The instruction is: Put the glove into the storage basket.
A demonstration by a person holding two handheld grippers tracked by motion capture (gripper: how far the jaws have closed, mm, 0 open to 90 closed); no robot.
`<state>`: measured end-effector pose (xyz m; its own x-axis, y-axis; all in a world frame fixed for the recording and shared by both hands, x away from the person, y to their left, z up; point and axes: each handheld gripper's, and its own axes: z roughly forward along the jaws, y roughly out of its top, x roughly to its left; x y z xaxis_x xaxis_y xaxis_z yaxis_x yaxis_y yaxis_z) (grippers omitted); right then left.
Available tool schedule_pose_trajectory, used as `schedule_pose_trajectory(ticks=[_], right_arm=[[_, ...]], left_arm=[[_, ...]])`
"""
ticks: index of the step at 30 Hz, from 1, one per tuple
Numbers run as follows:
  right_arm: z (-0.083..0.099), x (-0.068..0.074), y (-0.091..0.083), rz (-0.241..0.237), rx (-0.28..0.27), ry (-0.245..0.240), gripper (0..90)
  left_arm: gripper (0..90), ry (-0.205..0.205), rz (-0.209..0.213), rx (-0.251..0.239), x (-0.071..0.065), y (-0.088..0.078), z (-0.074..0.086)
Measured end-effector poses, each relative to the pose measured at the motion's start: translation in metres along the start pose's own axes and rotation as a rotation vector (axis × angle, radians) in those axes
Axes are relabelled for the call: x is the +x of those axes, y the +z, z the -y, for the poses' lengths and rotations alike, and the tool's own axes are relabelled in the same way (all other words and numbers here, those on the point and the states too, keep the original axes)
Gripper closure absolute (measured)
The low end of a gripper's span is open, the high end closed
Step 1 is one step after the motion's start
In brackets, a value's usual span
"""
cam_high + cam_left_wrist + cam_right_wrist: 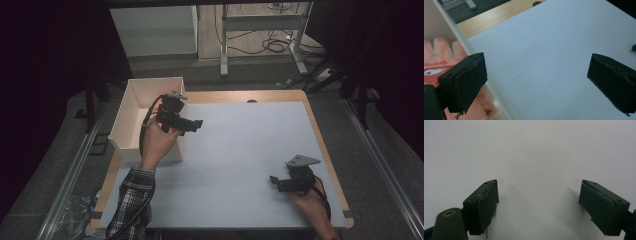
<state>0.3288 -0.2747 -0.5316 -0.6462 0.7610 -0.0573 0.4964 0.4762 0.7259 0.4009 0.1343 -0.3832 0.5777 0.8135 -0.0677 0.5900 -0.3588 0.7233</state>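
Observation:
A white open box point(131, 107) stands at the table's left edge. Inside it lies a pink-red glove point(437, 53) with a printed patch. My left gripper point(194, 124) is held in the air over the box's right wall point(459, 37), pointing right across the white mat point(250, 145). In the left gripper view my left gripper point(535, 68) is open with nothing between the jaws; one jaw hangs over the box, the other over the mat. My right gripper point(275, 181) rests low near the front right, and my right gripper point(539, 191) is open over bare mat.
The mat covers a wooden table whose edge point(235, 95) shows at the back and sides. Behind the table are a metal desk frame point(260, 30) and cables on the floor. Dark curtains close both sides.

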Motion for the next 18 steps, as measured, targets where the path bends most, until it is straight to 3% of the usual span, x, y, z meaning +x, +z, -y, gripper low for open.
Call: schedule_pose_trajectory(ticks=[9, 11, 18], right_arm=[[0.000, 0.000, 0.000, 0.000, 0.002, -0.001, 16.4], [0.000, 0.000, 0.000, 0.000, 0.002, -0.001, 16.4], [0.000, 0.000, 0.000, 0.000, 0.002, 0.002, 16.4]], left_arm=[[2.7, 0.069, 0.074, -0.006, -0.033, 0.015, 0.002], [2.6, 0.086, 0.101, -0.010, -0.044, 0.023, 0.005], [2.4, 0.135, 0.138, -0.013, -0.065, 0.040, 0.018]])
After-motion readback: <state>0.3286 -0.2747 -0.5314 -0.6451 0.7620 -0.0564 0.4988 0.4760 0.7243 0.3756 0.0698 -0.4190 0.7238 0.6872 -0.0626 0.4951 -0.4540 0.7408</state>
